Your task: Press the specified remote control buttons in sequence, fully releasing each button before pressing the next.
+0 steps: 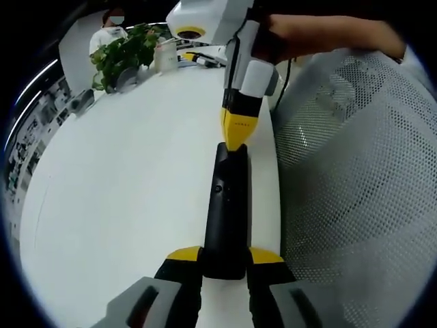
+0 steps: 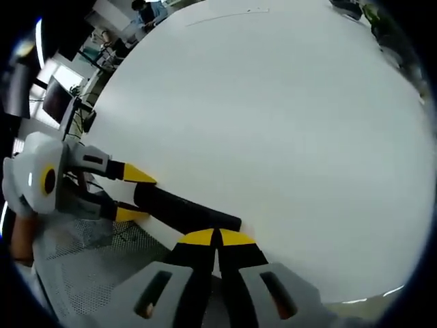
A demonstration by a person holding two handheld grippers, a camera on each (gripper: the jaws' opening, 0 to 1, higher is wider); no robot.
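**Remote clamped at one end, pressed at the other**

In the left gripper view, a black remote control (image 1: 226, 208) lies lengthwise on the white table (image 1: 130, 184), close to the table edge that borders a mesh chair back (image 1: 355, 171). The left gripper (image 1: 225, 263) has its yellow-tipped jaws closed on the near end of the remote, one jaw on each side. The right gripper (image 1: 237, 137) comes down from above with its jaws together, their yellow tips touching the far end of the remote. A potted plant (image 1: 123, 55) stands well apart at the far end of the table.

In the right gripper view, the right gripper (image 2: 217, 238) has its two jaws drawn together, tips meeting at the remote's end, nothing held between them. The left gripper (image 2: 133, 195) grips the remote from the left.
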